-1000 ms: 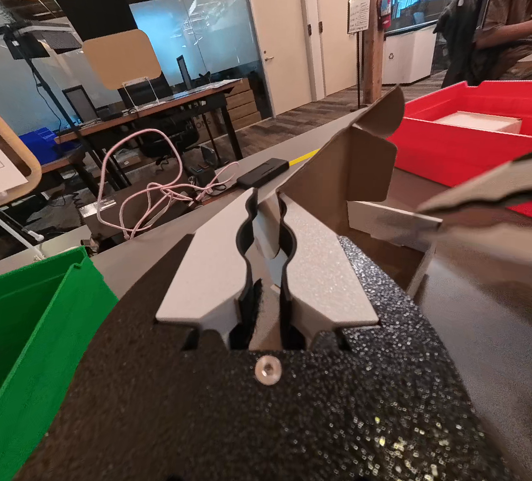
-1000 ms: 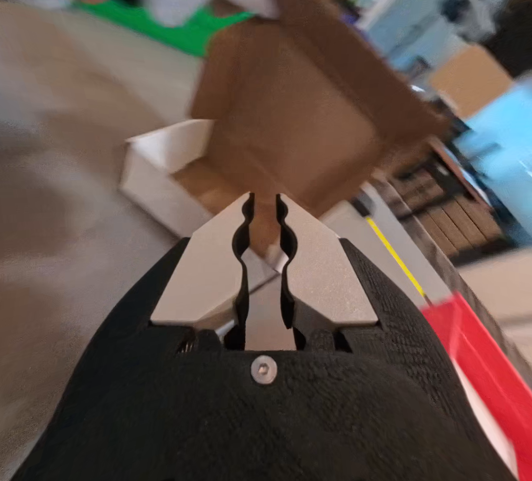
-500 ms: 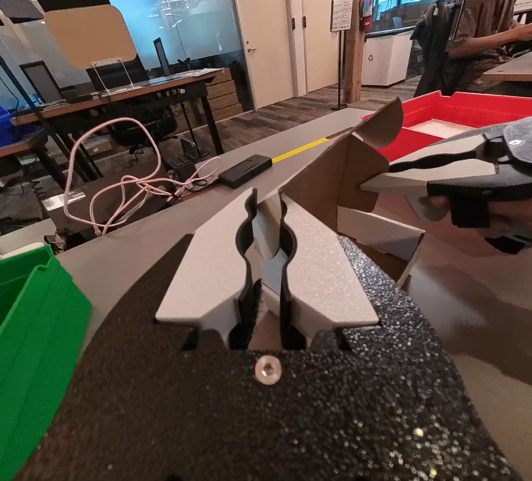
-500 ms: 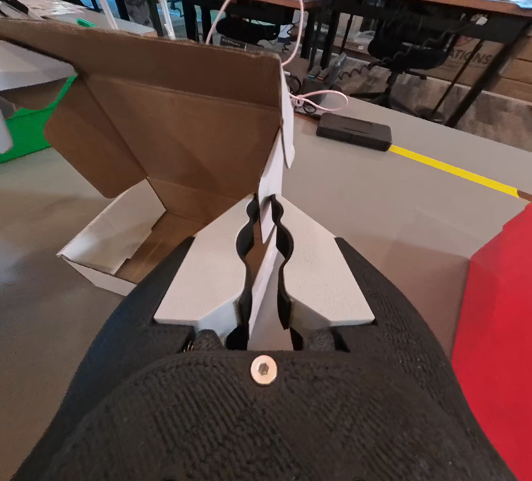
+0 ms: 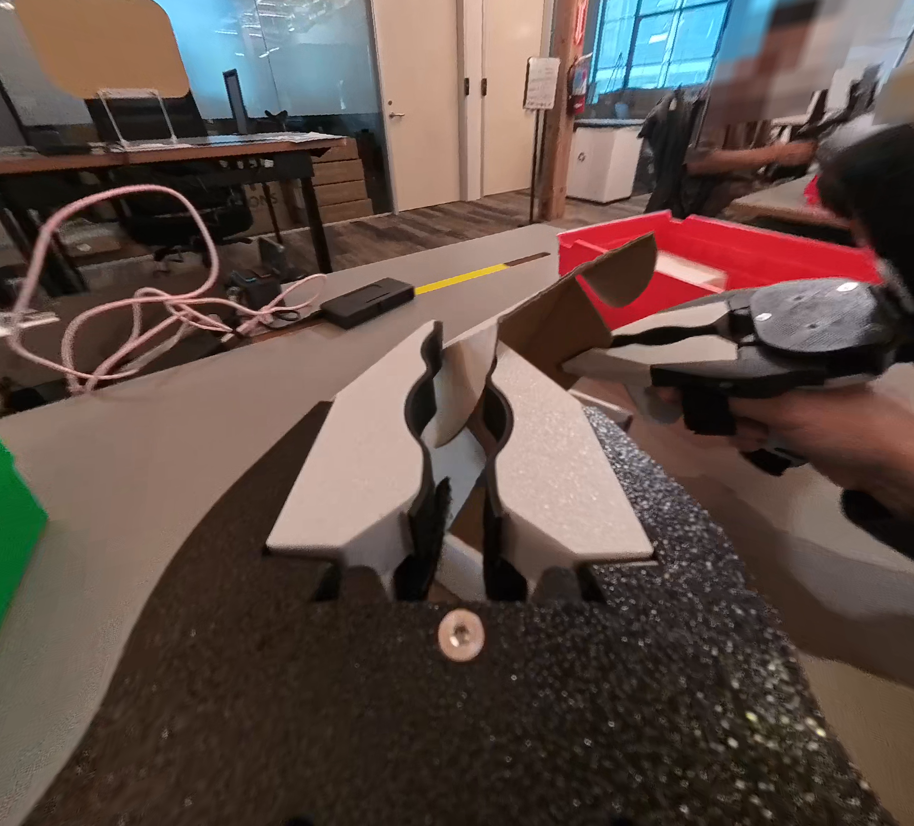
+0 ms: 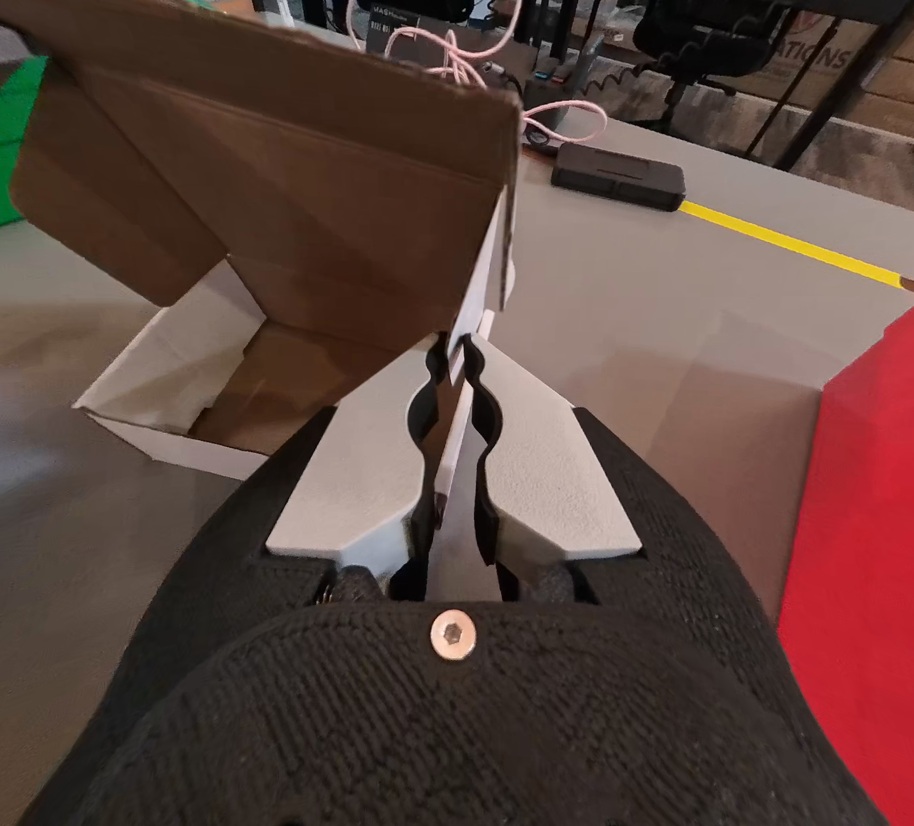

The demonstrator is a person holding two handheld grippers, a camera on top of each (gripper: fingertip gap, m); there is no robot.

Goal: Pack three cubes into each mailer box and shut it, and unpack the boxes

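Right wrist view hides much of the mailer box (image 6: pixel 163 406) behind its own raised lid (image 6: pixel 277 179), and the lid's left end runs out of the picture. What shows of the tray's brown floor looks bare. The box is corrugated cardboard, white outside and brown inside, standing open on the grey table (image 6: pixel 643 332). The right gripper (image 6: pixel 454 347) is clenched on the lid's white side flap, its grey fingers edged with wavy black pads. In the left wrist view, the left gripper (image 5: pixel 462 347) is likewise closed on a rounded white flap (image 5: pixel 460 387) at the lid's other end, and its black speckled body blocks the tray below. A red plastic bin (image 5: pixel 742 253) stands beyond the box, partly cut off by the right gripper and the blurred hand (image 5: pixel 816 446) holding it. A green bin (image 5: pixel 17 525) shows only as a smeared corner at the left edge.
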